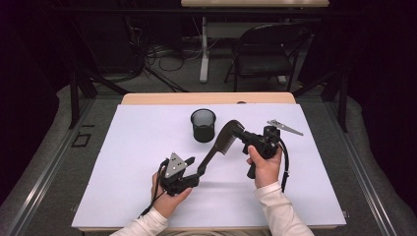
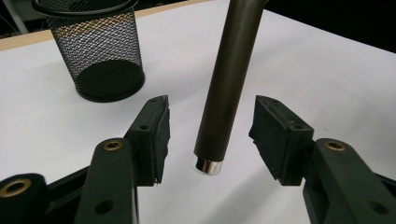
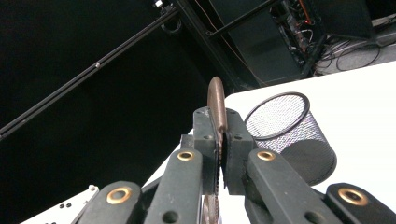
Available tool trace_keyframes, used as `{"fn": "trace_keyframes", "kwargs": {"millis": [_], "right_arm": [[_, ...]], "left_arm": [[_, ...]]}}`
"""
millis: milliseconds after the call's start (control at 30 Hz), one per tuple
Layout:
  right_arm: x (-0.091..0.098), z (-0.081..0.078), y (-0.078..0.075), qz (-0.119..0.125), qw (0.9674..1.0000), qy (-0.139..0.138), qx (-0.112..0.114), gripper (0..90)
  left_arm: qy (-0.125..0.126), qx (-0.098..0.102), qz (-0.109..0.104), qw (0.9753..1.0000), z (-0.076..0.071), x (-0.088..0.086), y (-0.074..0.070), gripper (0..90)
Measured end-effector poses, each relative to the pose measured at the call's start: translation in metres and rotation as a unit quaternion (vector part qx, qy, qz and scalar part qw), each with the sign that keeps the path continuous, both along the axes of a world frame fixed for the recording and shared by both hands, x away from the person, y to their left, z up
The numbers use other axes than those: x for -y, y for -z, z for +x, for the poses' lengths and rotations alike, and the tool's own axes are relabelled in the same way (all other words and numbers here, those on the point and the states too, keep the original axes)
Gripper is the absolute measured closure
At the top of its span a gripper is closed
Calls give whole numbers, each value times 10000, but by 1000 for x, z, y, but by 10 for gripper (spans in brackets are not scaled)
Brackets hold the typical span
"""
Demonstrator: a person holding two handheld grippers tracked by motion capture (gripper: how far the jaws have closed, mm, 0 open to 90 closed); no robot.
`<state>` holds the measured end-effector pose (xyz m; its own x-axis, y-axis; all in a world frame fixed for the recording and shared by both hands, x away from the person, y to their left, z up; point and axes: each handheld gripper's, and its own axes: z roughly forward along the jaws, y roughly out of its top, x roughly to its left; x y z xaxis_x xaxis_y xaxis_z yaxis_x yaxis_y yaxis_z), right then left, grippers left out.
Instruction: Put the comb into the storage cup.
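A dark brown comb (image 1: 223, 142) with a long round handle hangs slanted above the white table sheet (image 1: 128, 196). My right gripper (image 1: 239, 132) is shut on its toothed head; in the right gripper view the comb's edge (image 3: 216, 100) stands pinched between the jaws of that gripper (image 3: 219, 128). My left gripper (image 1: 195, 166) is at the low end of the handle. In the left gripper view the handle (image 2: 224, 93) with its shiny end cap runs between the jaws of that gripper (image 2: 212, 119), with a gap on each side, so this gripper is open.
A black mesh cup (image 1: 203, 125) stands upright behind the comb, shown too as the cup (image 2: 100, 51) and the cup (image 3: 289, 130). A metal hair clip (image 1: 285, 128) lies at the back right of the sheet. A folding chair (image 1: 265, 49) stands beyond the table.
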<state>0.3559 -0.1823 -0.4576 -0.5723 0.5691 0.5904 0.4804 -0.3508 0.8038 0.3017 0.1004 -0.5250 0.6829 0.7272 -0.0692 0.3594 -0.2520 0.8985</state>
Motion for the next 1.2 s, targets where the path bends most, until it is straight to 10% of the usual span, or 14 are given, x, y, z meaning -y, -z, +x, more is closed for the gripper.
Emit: {"fn": "trace_keyframes", "kwargs": {"millis": [867, 1200], "right_arm": [[4, -8, -13, -450, 9962, 371, 652, 870], [3, -9, -15, -765, 9918, 532, 877, 870]], "left_arm": [[-336, -176, -65, 9993, 19, -19, -5, 350], [-616, 184, 86, 9979, 28, -36, -11, 344]]}}
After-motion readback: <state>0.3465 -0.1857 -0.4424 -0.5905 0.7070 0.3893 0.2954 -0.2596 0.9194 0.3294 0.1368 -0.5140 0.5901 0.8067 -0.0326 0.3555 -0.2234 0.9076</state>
